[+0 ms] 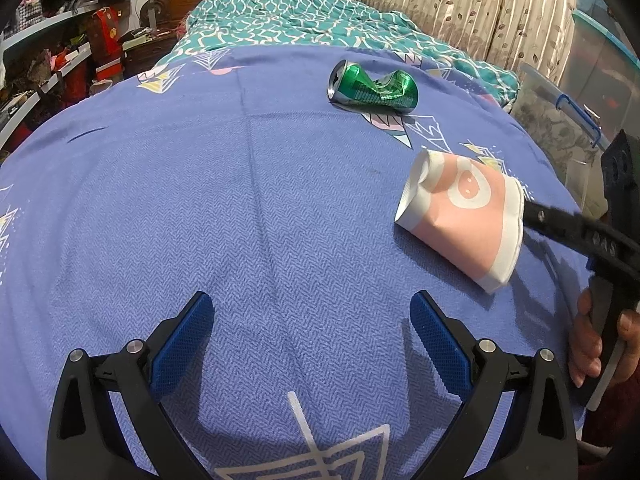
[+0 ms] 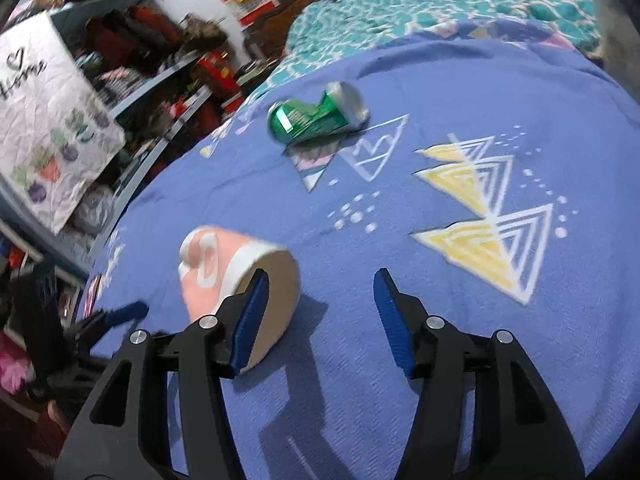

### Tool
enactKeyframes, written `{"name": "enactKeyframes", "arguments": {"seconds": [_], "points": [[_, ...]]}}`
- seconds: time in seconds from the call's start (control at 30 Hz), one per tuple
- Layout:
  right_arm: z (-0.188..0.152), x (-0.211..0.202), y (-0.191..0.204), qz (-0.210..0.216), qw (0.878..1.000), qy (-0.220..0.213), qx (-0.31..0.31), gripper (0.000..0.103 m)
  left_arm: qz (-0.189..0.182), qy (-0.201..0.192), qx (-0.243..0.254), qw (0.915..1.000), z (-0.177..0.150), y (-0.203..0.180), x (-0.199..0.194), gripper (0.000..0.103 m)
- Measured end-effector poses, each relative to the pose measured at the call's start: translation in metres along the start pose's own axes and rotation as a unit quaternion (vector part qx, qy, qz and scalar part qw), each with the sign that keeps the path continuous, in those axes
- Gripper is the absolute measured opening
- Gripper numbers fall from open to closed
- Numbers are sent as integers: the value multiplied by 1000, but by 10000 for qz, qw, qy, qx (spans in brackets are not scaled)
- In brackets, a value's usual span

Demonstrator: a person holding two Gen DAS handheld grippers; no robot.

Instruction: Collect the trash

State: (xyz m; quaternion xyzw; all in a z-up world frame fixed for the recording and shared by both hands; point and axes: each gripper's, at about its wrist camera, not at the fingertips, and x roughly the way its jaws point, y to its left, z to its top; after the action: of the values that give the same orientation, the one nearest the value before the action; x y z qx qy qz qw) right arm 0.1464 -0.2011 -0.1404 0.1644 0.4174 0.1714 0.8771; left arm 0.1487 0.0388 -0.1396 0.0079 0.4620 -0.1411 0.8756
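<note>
Right claw point(image 2: 316, 312) spread, one finger at cup point(image 2: 224, 276) mouth; left claw point(image 1: 312, 344) spread, idle. Best centre cup before pinching; can point(image 2: 316, 116) next.

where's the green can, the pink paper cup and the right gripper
green can point(image 1: 372, 88): left wrist view, on its crushed, dented middle.
pink paper cup point(image 1: 464, 212): left wrist view, on the pink side wall.
right gripper point(image 2: 320, 316): right wrist view, midway between its open blue fingertips.
</note>
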Motion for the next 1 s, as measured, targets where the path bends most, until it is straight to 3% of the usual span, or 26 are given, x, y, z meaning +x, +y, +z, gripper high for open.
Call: {"name": "enactKeyframes", "arguments": {"seconds": [0.13, 0.27, 0.5, 0.7, 0.87, 1.0], "points": [[-14, -5, 16, 363, 9981, 218, -451, 62, -2, -4, -6, 10000, -1, -1, 0, 94], [-20, -13, 14, 445, 9972, 297, -527, 62, -10, -6, -13, 10000, -1, -1, 0, 94], [-7, -34, -19, 541, 9983, -67, 194, 62, -28, -10, -29, 10000, -1, 0, -1, 94], [20, -25, -38, 357, 9970, -157, 672, 61, -92, -25, -63, 9999, -1, 2, -2, 94], [36, -8, -40, 383, 9952, -115, 892, 56, -207, -53, -152, 9997, 0, 6, -4, 94], [34, 10, -32, 354, 9955, 153, 864, 48, -293, -72, -213, 9993, -1, 9, -5, 94]]}}
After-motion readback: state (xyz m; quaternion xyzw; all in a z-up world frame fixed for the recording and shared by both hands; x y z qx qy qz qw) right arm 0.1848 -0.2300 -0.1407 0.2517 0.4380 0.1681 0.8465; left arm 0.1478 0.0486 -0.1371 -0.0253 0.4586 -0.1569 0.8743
